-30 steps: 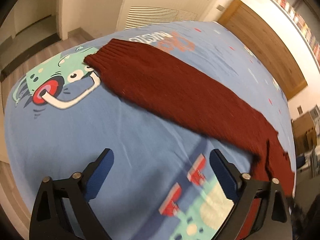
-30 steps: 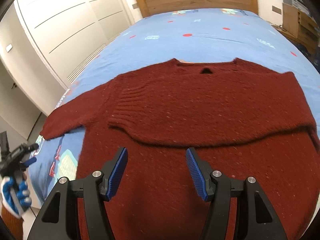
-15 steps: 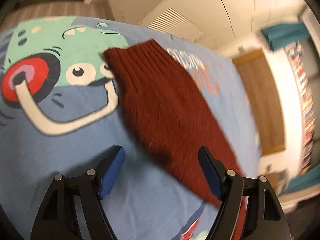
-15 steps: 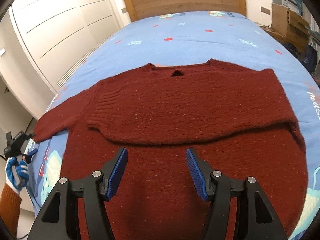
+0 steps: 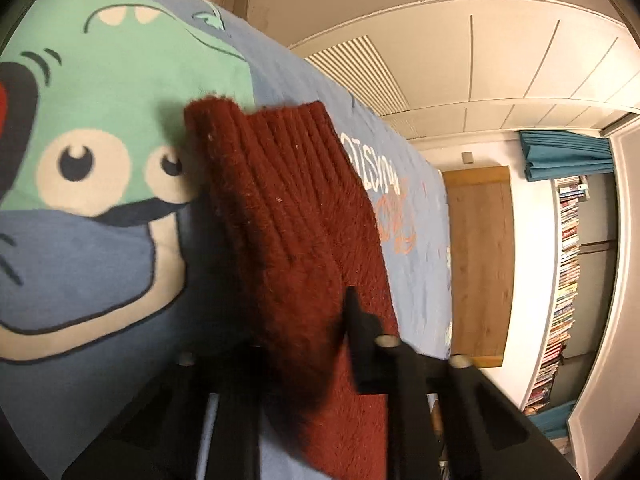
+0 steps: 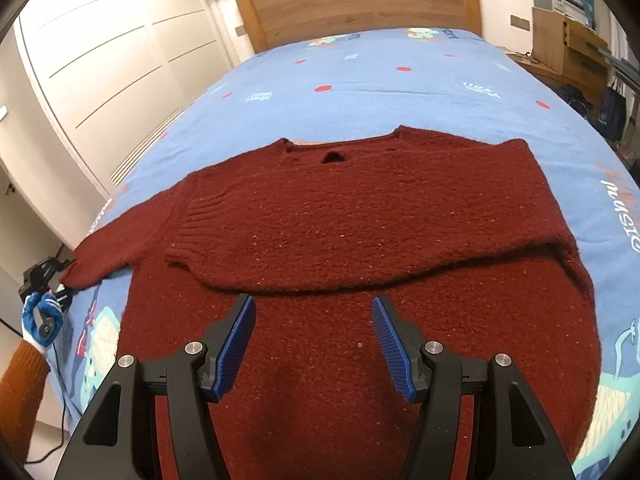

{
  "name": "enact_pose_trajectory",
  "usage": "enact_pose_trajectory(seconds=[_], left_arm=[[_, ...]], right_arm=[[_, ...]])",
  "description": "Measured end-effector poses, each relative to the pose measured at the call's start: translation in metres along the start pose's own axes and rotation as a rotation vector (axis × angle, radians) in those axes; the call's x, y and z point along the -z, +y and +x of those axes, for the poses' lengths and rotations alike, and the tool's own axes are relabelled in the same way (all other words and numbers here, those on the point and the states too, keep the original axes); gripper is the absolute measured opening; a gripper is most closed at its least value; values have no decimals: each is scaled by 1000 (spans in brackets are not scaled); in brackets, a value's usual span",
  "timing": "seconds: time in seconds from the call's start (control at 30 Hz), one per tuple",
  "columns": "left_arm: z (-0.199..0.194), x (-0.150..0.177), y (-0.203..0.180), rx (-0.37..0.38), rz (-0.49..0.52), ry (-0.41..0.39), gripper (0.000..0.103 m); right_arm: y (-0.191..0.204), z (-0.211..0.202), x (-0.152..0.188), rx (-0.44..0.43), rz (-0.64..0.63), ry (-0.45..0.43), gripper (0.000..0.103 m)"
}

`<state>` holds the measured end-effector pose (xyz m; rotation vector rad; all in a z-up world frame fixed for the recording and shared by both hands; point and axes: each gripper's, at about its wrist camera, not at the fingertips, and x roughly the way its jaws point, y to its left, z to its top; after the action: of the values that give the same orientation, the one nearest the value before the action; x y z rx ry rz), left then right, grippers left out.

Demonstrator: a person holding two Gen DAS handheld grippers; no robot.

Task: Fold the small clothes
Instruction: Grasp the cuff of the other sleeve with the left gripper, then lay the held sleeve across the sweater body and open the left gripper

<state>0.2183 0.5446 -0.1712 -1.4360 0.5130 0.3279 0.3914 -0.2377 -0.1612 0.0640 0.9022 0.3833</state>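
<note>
1. Sweater (image 6: 360, 240): dark red knit, laid flat on the blue bedspread (image 6: 400, 80), neckline toward the headboard (image 6: 360, 0). One sleeve is already folded across the chest with its ribbed cuff on the body; the other sleeve (image 6: 120, 240) stretches out to the bed's edge.
2. Left gripper (image 5: 304, 320): jaws pinched onto the outstretched sleeve just behind its ribbed cuff (image 5: 260, 160). Pads are buried in knit, only black finger frames show. In the right wrist view it sits at the sleeve tip, held by a blue-gloved hand (image 6: 40, 316).
3. Right gripper (image 6: 312, 340): jaws spread wide, nothing between the blue pads, hovering above the lower body of the sweater.
4. Change: a second ago the left jaws were spread over bare bedspread, well short of the sleeve. Half a second ago they were straddling the sleeve edge, still spread. Now they're clamped on it. Right gripper barely moved, same open hover.
5. Meaning, my read: grasp for the second sleeve fold is made. Next is lift and carry the cuff across onto the chest, over the first sleeve. Then the body fold remains. Roughly a third done.
6. Risk: knit is thick and stretchy, so a fast pull could drag the shoulder and skew the first fold.
7. Text: white lettering on the bedspread near the sleeve and at the right edge in the right wrist view, upside down or sideways. Looks like "MUSIC", not sure. Cartoon green monster print under the cuff (image 5: 120, 100). No brand label visible on the sweater.
</note>
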Motion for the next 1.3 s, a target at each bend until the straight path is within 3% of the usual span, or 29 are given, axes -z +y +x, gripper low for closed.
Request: enact_pose_trajectory(seconds=[0.27,0.57,0.97,1.3], left_arm=[[1,14,-35,-46,62,-12,6],[16,56,-92,37,96,10,5],[70,148,-217,214,206,172,5],[123,259,-276,260,351,369,5]], right_arm=[[-21,-25,2,8,15,-36,63],[-55,-55,9,10,78,-83,63],[-99,-95,21,11,158,-144,63],[-132,-125,36,7,203,-171,63]])
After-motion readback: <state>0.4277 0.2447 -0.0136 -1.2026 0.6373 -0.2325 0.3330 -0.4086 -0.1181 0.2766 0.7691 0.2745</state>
